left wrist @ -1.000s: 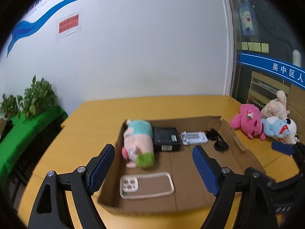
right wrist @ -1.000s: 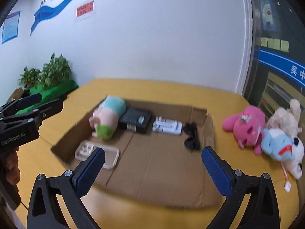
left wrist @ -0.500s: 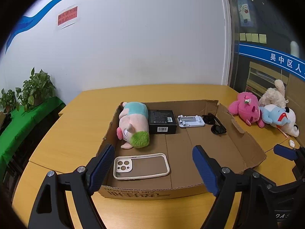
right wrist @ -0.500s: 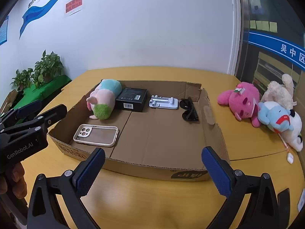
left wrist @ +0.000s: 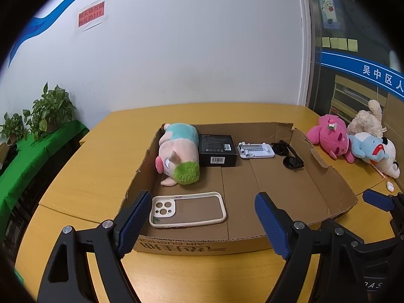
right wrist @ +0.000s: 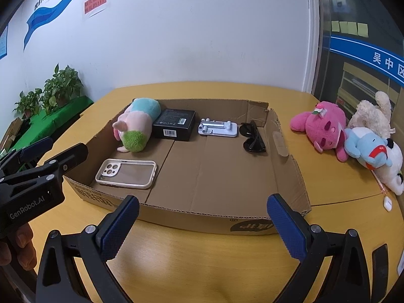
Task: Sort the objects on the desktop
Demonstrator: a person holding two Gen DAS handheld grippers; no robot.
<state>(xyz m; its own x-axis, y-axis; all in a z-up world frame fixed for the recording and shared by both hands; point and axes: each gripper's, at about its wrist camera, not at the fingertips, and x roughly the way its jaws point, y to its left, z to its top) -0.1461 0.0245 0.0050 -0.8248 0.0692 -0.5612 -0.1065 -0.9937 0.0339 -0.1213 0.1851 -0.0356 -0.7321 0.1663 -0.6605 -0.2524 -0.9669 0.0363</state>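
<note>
A shallow cardboard tray (left wrist: 325, 189) (right wrist: 285, 156) lies on the yellow table. Inside it are a pink, blue and green plush (left wrist: 179, 151) (right wrist: 137, 126), a black box (left wrist: 218, 146) (right wrist: 175, 123), a white stand (left wrist: 256, 150) (right wrist: 218, 128), black sunglasses (left wrist: 289, 155) (right wrist: 252, 139) and a cream phone case (left wrist: 186, 209) (right wrist: 126, 173). My left gripper (left wrist: 202, 222) is open and hangs before the tray's near wall, over the phone case. My right gripper (right wrist: 202, 227) is open too, empty, in front of the tray's near right side.
Three plush toys lie right of the tray: a pink one (left wrist: 330, 136) (right wrist: 320, 126), a beige one (left wrist: 366, 123) (right wrist: 371, 116) and a blue-and-white one (left wrist: 376, 151) (right wrist: 373, 156). A small white item (right wrist: 387, 203) sits near the table's right edge. Potted plants (left wrist: 48, 111) stand at left.
Both grippers have pulled back and steadied, so the tray now appears level and a bit farther off. The tray's contents have not moved. Both stay open.
</note>
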